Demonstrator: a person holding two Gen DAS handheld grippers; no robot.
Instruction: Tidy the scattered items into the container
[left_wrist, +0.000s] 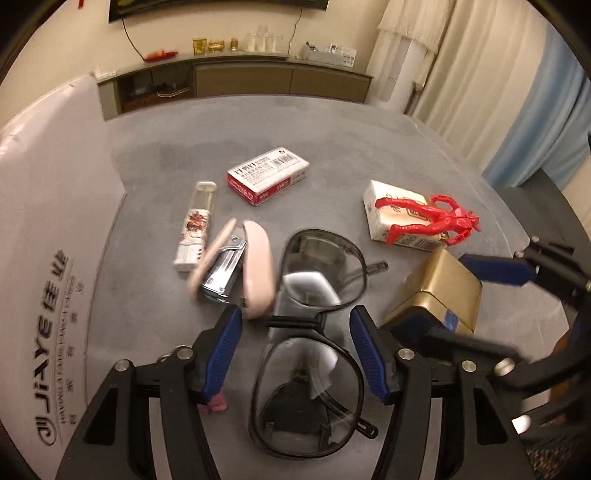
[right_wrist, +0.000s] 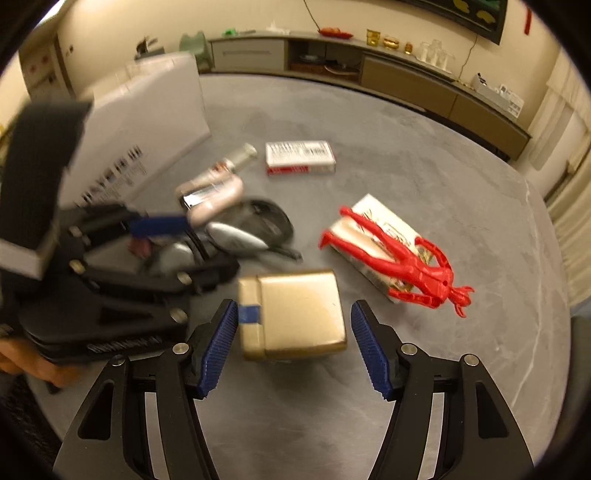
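Black-framed glasses (left_wrist: 314, 328) lie on the grey table (left_wrist: 295, 122), and my left gripper (left_wrist: 295, 312) stands open with one finger on each side of the frame. A gold tin (right_wrist: 295, 314) with a blue tape strip sits between the open fingers of my right gripper (right_wrist: 294, 306); the pads look clear of it. The white container box (left_wrist: 48, 258) stands at the left, its inside hidden. Scattered items are a pink stapler (left_wrist: 255, 266), a slim lighter (left_wrist: 195, 229), a red-and-white staples box (left_wrist: 267, 173) and a red toy figure (left_wrist: 428, 218) lying on a white pack (left_wrist: 380, 199).
A small pink object (left_wrist: 218, 400) lies under my left finger. A low cabinet (left_wrist: 243, 77) with glasses and bottles runs along the far wall, and curtains (left_wrist: 480, 74) hang at the right. The table's far edge curves behind the staples box. The left gripper's body (right_wrist: 110, 295) crowds the right wrist view.
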